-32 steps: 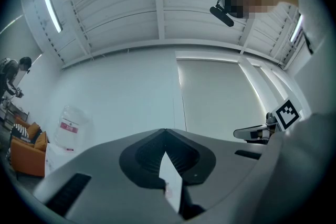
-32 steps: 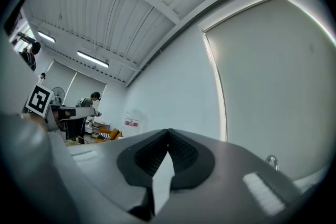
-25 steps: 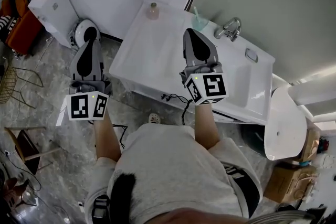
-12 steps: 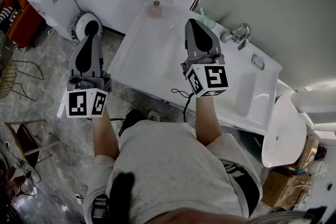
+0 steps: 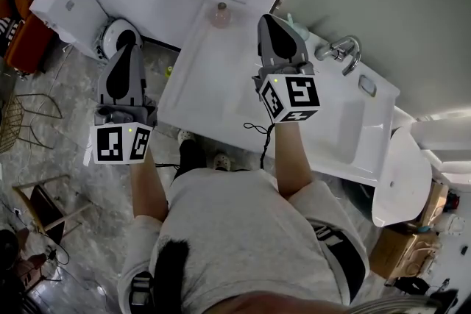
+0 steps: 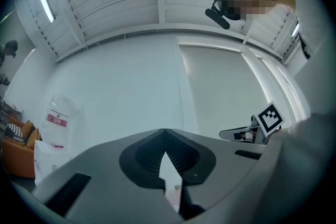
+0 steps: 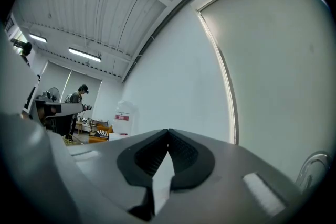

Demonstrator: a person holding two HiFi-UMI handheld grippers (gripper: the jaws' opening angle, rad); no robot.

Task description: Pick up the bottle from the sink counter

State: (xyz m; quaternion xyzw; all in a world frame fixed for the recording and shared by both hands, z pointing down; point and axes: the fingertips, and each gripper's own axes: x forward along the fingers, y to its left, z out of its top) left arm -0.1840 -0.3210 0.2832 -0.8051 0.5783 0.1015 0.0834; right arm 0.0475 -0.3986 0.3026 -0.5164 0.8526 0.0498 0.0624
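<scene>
Head view: bottle [image 5: 220,14] left of right gripper [image 5: 269,18], apart.

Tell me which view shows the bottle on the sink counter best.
Head view: the bottle stands whole and upright at the far corner of the sink counter. Left gripper view gives only a small pinkish glimpse, possibly it. Right gripper view shows none.
</scene>
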